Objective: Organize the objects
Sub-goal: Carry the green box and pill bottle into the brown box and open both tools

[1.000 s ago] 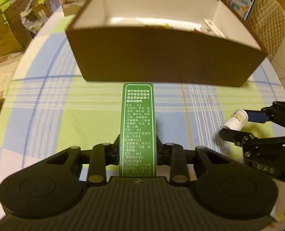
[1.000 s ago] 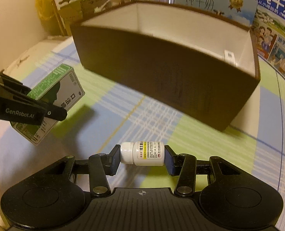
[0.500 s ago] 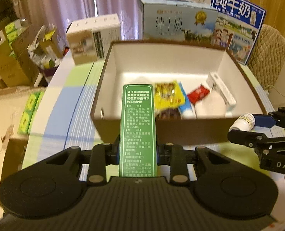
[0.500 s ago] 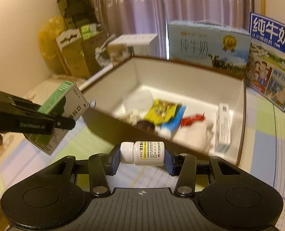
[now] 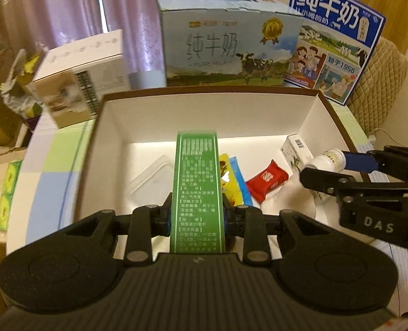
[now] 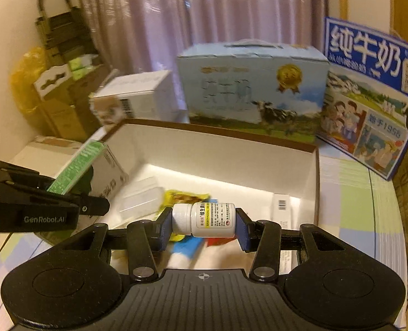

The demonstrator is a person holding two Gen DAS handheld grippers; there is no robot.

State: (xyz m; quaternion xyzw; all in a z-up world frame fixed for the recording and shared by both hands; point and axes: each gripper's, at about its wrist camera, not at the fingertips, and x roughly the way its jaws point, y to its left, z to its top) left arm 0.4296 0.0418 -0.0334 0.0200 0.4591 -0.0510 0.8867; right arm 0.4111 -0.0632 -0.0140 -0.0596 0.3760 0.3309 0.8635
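Observation:
My left gripper (image 5: 197,218) is shut on a green medicine box (image 5: 197,184) and holds it over the open brown box (image 5: 204,110), above its left-middle part. The green box also shows in the right wrist view (image 6: 77,168). My right gripper (image 6: 202,229) is shut on a white pill bottle (image 6: 204,222), held sideways over the right part of the brown box (image 6: 315,182). The bottle also shows in the left wrist view (image 5: 329,160). Both hover above the contents.
Inside the brown box lie a clear plastic case (image 5: 151,178), a yellow packet (image 5: 230,176), a red sachet (image 5: 267,180) and a white carton (image 5: 296,149). Behind it stand milk cartons (image 5: 226,47) and a white box (image 5: 80,71). The checked tablecloth (image 5: 55,171) lies around.
Both grippers have risen from table level in front of the brown box and moved forward over its open top, each still holding its item.

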